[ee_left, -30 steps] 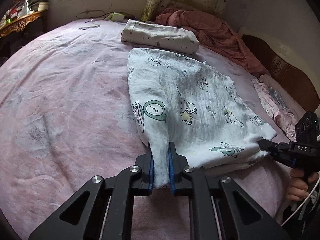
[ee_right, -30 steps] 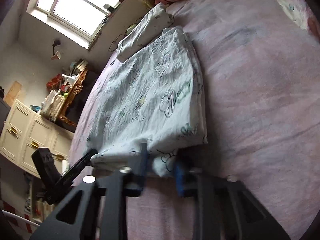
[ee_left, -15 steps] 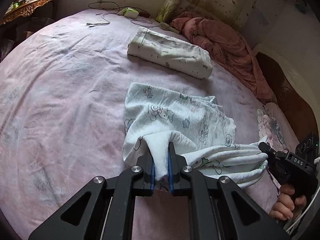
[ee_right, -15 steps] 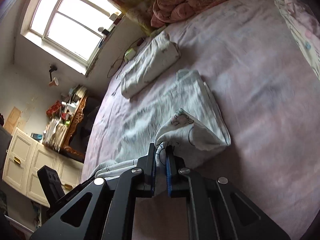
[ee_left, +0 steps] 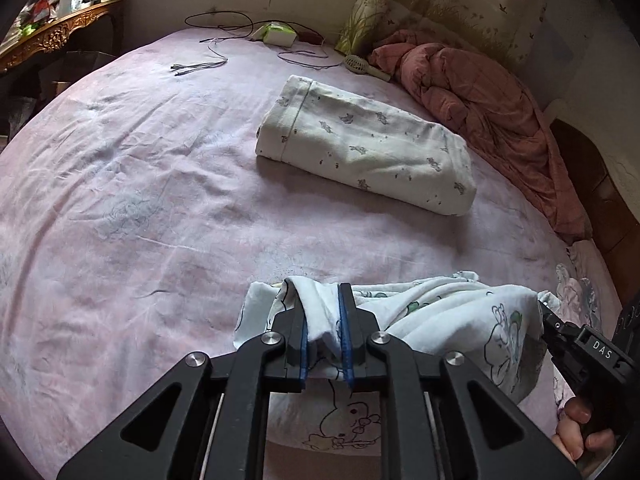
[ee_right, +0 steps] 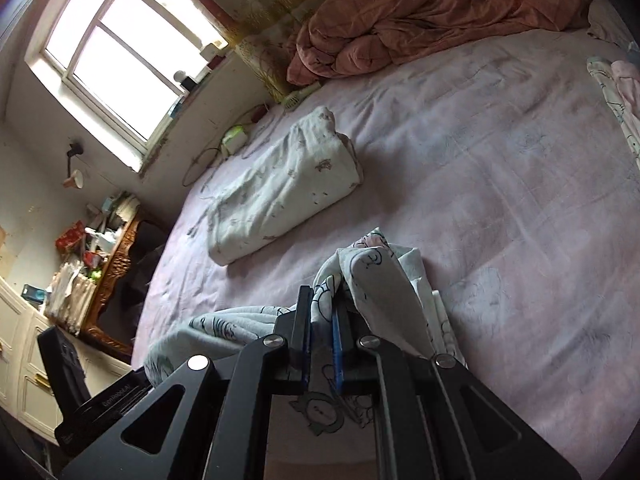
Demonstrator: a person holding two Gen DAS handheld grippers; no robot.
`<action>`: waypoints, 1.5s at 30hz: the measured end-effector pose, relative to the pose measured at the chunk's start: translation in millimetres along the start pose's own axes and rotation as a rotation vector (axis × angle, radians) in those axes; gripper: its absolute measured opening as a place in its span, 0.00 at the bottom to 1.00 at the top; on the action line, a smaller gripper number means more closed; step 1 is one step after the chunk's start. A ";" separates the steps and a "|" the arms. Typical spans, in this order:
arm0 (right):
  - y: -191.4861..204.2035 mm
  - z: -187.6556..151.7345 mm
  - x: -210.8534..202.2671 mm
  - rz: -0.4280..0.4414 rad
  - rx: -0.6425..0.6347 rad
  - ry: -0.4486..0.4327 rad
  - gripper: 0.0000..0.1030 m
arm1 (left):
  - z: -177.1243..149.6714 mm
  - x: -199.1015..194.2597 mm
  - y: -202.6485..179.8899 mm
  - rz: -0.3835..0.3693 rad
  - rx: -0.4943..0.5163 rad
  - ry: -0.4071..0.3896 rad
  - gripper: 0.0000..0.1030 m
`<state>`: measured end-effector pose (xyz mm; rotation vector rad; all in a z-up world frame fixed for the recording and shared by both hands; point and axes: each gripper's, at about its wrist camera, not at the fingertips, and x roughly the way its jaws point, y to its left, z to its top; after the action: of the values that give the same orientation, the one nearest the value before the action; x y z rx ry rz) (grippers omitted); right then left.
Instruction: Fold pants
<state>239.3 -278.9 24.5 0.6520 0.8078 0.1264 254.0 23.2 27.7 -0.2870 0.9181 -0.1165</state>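
On the pink bedsheet [ee_left: 168, 208] close in front of me, the pants [ee_left: 460, 320] hang bunched between my two tongs. My left gripper [ee_left: 324, 332] pinches one bundled corner; my right gripper [ee_right: 322, 332] pinches the other. If either thick wad slips from the pads, the layers could splay. Carrying too far forward, I risk dragging cloth onto the folded garment [ee_left: 368, 148] beyond.
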 end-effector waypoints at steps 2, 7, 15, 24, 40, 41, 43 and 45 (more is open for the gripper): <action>-5.5 -0.7 16.3 -0.017 0.004 0.004 0.08 | 0.5 11.8 4.8 -0.008 -0.007 0.008 0.15; -21.5 -8.1 34.2 -0.034 -0.004 0.006 0.14 | -4.3 10.3 13.9 0.020 -0.005 -0.107 0.61; 1.0 -8.0 2.6 -0.129 -0.179 -0.252 0.59 | -12.5 -46.9 0.2 0.115 0.113 -0.364 0.64; 26.4 -19.3 -29.6 -0.095 -0.313 -0.130 0.59 | -20.1 -24.4 -26.0 0.195 0.266 -0.368 0.45; 69.0 -95.2 46.1 -0.052 -0.509 0.151 0.13 | -25.7 -19.0 -18.8 0.163 0.221 -0.286 0.44; 62.6 -93.9 52.1 -0.082 -0.485 0.127 0.13 | -28.7 -21.4 -19.8 0.158 0.219 -0.253 0.44; 52.0 -89.3 60.9 -0.116 -0.456 0.094 0.12 | -36.4 -30.0 -21.4 0.110 0.235 -0.197 0.44; 46.6 -85.2 65.5 -0.130 -0.463 0.071 0.12 | -48.2 -42.2 -26.8 0.085 0.271 -0.179 0.44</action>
<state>231.0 -177.1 -32.8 0.1582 0.8502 0.2112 190.7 -2.5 40.4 -0.0065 0.7260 -0.1330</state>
